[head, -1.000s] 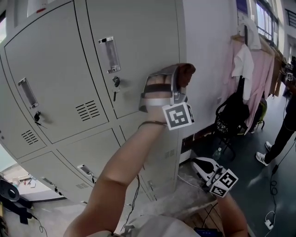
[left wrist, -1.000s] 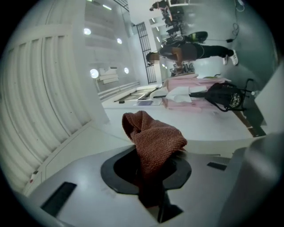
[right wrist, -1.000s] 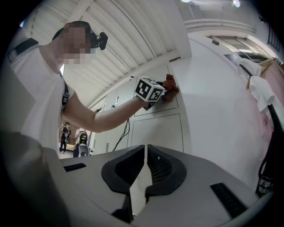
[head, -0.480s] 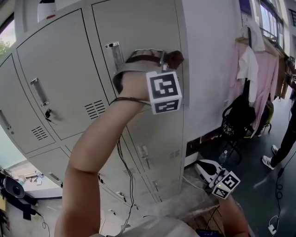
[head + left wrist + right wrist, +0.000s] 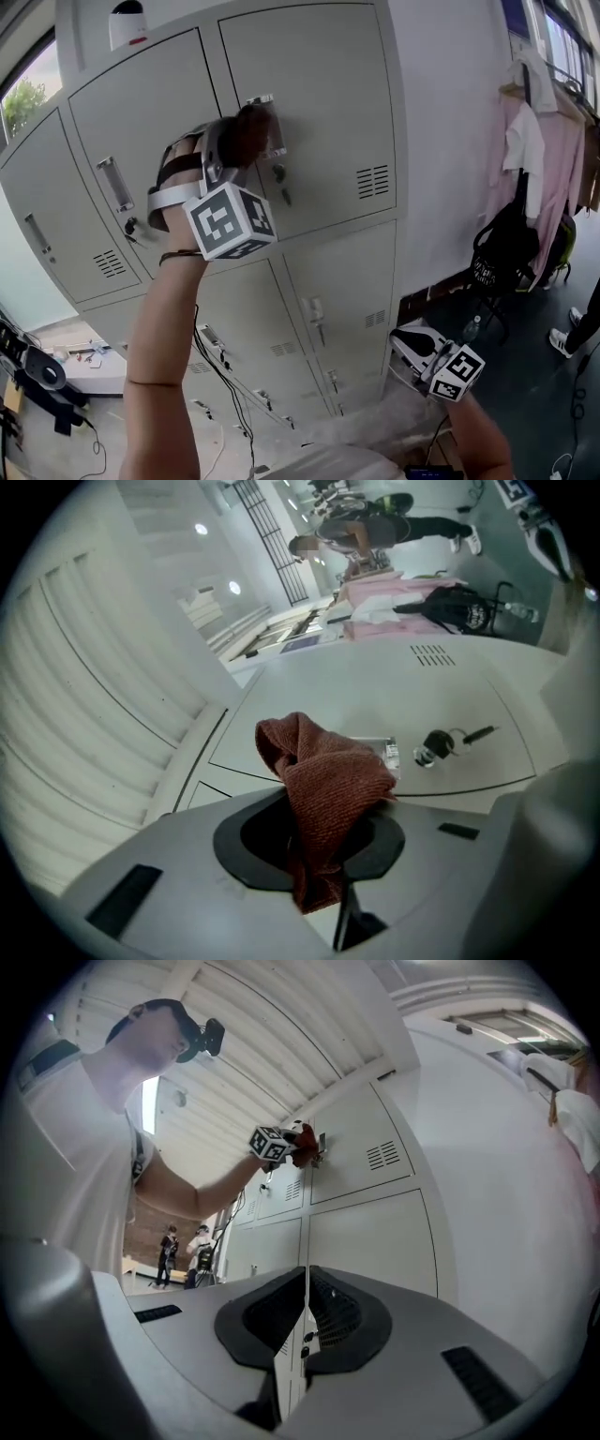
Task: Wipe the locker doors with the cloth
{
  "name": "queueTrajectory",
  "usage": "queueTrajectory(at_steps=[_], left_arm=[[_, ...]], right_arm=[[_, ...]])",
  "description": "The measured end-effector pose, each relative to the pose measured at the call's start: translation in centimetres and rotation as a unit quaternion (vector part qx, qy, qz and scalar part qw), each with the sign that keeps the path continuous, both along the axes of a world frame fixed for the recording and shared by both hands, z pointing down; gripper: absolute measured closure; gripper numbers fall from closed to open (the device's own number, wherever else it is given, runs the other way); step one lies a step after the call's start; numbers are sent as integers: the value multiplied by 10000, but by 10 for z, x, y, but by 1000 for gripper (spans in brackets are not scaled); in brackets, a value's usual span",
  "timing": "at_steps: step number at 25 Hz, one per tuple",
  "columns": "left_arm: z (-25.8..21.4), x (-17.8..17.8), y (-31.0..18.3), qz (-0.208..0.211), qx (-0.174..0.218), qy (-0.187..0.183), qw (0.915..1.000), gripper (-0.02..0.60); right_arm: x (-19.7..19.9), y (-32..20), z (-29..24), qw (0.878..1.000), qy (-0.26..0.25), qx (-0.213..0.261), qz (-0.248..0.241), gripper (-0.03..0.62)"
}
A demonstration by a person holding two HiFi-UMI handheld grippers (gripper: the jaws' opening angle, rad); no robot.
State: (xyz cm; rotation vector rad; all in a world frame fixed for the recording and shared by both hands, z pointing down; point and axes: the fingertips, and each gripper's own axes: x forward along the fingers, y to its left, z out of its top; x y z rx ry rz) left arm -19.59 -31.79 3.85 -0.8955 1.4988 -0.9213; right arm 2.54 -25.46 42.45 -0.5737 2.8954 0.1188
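While the red-brown cloth [image 5: 328,780] is clamped between the jaws of the left gripper [image 5: 234,141], it's held up high against the locker door [image 5: 319,103] in the top row, right where the metal handle [image 5: 270,122] sits. Most of that handle is covered by the bunched-up cloth in the head view, and only a bit of it is seen poking out beside the fabric in the left gripper view. Whether the cloth is actually pressed flat on the door can't really be told. A key [image 5: 452,742] is seen stuck in the lock just beside the handle, and a small set of vent slots [image 5: 373,181] is found further toward the door's right edge. The right gripper [image 5: 305,1321] is kept low, well apart from the cloth, down by the bottom lockers, with its jaws closed together and nothing caught between them. Off to the right, pink and white clothes [image 5: 539,131] are hung on a rack, with a black bag [image 5: 502,248] below them.
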Motion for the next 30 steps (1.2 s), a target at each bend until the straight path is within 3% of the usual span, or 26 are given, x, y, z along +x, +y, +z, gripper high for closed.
queueTrajectory(at_steps=[3,8,12,16,20,24,30], left_arm=[[-11,20,-12,215,297,-205,9991,512],[-3,93,-53,562,-205,-666,9960,512],[-3,159,-85,775,-292,-1121,9902,512],[3,206,-109,991,-386,-1220,9868,512],[14,230,-120,1141,-413,-1209,9852,512],[-9,201,-103,1187,-187,-834,9893,512],[-63,86,-45,718,592,-21,9957,512]], right_arm=[[-7,1,-2,9999,54,40,93,576],[10,1,12,9992,91,-126,372,576],[33,0,15,9973,47,-176,707,576],[56,-2,14,9947,-74,-210,1007,576],[68,-1,21,9921,-224,-317,1196,576],[70,-6,19,9918,-280,-322,1206,576],[43,-12,20,9957,-220,-334,833,576]])
